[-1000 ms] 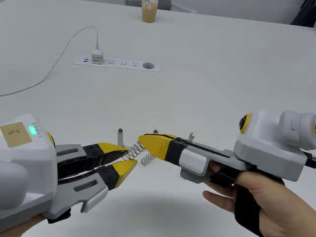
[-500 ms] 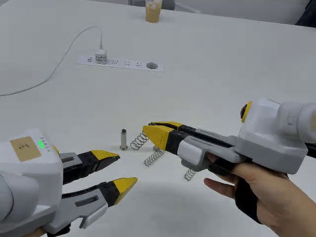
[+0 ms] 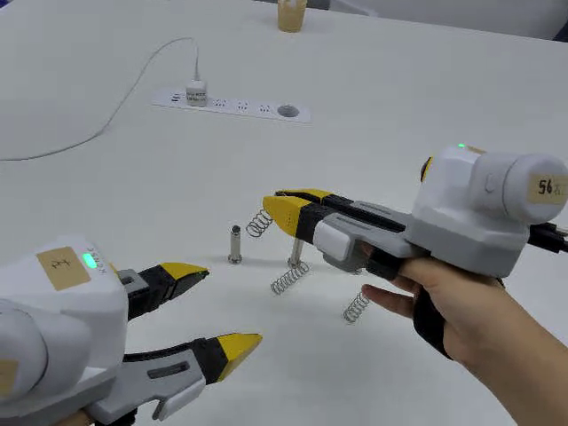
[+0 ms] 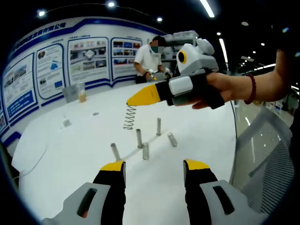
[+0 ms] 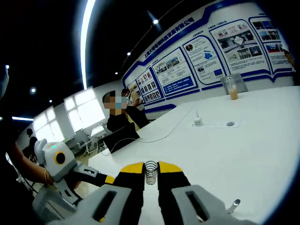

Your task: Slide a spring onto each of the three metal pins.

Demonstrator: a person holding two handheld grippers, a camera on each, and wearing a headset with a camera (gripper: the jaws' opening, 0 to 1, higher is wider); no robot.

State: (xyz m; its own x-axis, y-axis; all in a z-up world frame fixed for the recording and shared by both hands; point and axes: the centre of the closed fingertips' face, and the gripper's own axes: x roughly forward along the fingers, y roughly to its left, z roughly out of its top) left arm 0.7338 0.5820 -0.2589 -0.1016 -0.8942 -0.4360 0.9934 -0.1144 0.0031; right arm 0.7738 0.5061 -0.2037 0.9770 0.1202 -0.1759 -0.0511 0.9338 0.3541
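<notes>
My right gripper (image 3: 282, 209) comes in from the right, shut on a small spring (image 3: 259, 223) that hangs from its yellow tips above the white table (image 3: 399, 115). In the right gripper view the spring (image 5: 150, 172) sits pinched between the jaws of that gripper (image 5: 150, 165). One metal pin (image 3: 235, 244) stands just left of and below it, and a second pin (image 3: 295, 252) stands partly behind the gripper. Two more springs (image 3: 289, 278) (image 3: 356, 306) lie flat nearby. My left gripper (image 3: 216, 308) is open and empty at the lower left. The left gripper view shows three upright pins (image 4: 139, 138) and the hanging spring (image 4: 130, 117).
A white power strip (image 3: 231, 104) with a plugged charger (image 3: 196, 90) and its cable lies at the far side of the table. A cup with a drink (image 3: 291, 13) stands at the back edge. A person (image 4: 151, 58) stands beyond the table.
My left gripper has opened wide and drawn back from the springs. My right gripper has lifted one spring off the table and carried it near the pins.
</notes>
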